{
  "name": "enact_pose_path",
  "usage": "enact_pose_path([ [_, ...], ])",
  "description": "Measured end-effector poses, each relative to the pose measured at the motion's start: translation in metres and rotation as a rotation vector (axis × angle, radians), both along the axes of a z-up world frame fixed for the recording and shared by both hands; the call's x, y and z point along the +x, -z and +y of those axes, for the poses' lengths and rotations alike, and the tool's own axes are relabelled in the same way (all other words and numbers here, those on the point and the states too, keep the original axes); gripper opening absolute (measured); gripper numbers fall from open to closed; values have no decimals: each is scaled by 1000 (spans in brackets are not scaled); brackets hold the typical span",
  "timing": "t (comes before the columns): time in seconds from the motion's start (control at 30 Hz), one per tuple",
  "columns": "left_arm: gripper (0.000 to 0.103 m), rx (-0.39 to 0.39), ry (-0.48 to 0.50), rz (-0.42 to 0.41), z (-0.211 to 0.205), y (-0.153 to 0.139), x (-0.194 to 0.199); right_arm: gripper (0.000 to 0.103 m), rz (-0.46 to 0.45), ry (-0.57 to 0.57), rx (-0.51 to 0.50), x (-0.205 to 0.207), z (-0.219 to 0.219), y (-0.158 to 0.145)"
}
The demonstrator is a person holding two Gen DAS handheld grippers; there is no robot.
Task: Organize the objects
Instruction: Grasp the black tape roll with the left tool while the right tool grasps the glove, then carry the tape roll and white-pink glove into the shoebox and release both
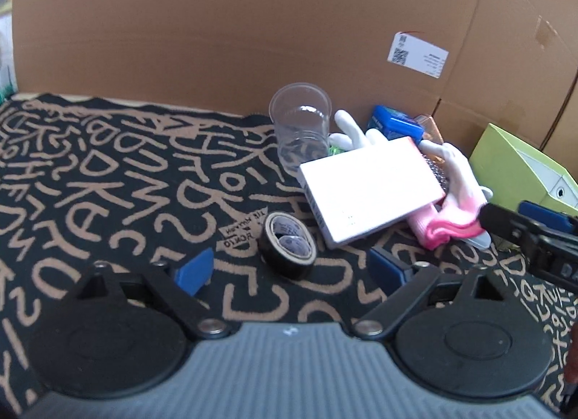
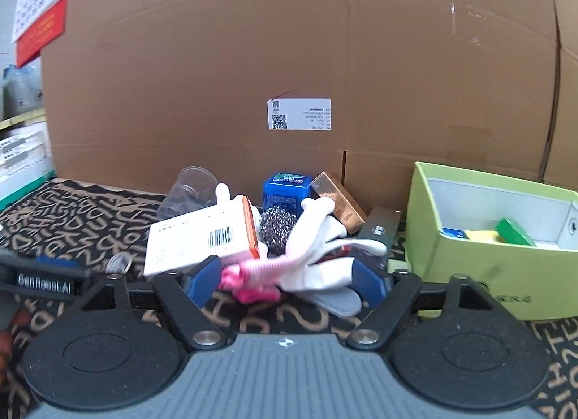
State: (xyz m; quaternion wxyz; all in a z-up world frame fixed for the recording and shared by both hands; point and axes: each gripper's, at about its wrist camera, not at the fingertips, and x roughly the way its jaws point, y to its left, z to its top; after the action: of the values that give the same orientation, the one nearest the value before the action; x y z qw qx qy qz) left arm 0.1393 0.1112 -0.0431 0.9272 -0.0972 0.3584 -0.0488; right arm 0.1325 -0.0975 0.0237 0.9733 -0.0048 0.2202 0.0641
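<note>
Clutter (glove, white box, tape) remains piled at twelve o'clock; green bin holds little. Left gripper and right gripper both spread, empty.

1. A tall brown cardboard panel stands upright across the back, creased by vertical folds.
2. A white printed label with a square code is stuck to its face.
3. The work surface is covered by a black cloth patterned with tan letter-like strokes.
4. A red-and-white printed calendar sheet hangs at upper left, beyond the cardboard.
5. Lighting is even; no window is visible.
</note>
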Motion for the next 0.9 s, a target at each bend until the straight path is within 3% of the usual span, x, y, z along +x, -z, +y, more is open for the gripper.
enact_pose_path([
  [0.07,86,9,-8,2,0,2,6,76,29,2,10,14,3,5],
  [0.13,83,16,-6,-1,0,2,10,62,66,3,3,25,6,11],
  [0.2,78,17,9,-3,1,2,13,15,100,-7,46,26,0,15],
  [0.27,72,23,14,2,2,3,16,8,89,-12,74,18,-6,14],
  [0.33,69,25,12,0,2,3,18,7,55,-14,51,5,-8,10],
  [0.43,55,15,30,2,1,2,20,7,32,-37,70,-14,-18,1],
  [0.5,37,24,47,8,-2,2,20,7,29,-54,83,-26,-23,-3],
  [0.67,37,61,81,13,-10,1,10,7,53,-69,97,-53,-38,-2],
  [0.77,37,16,166,38,-15,-2,-8,6,82,-38,105,-67,-51,5],
  [0.9,37,13,304,39,-37,-7,-43,7,126,42,103,-83,-76,17],
])
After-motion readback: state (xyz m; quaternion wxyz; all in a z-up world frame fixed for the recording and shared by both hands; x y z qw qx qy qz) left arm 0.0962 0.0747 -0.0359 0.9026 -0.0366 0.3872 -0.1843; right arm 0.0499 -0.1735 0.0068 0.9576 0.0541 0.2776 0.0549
